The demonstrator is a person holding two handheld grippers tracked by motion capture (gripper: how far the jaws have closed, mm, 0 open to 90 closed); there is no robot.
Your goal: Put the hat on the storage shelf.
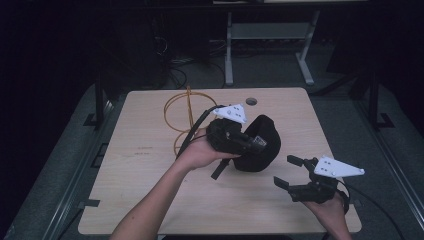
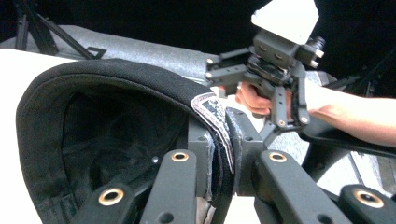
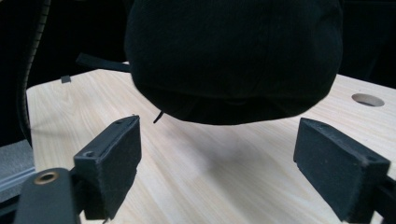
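L claw (image 2: 224,154) clenched on soft black fabric cap (image 1: 260,142) rim; R claw (image 3: 224,158) released, pads apart.

The room around the table (image 1: 150,200) lies nearly black, while its pale wood top is lit evenly from above. The black cap (image 3: 233,56) swallows detail and throws a soft, diffuse shadow on the wood beneath it. In the left gripper view the tabletop beside the cap blows out white, and the nearest parts look soft.
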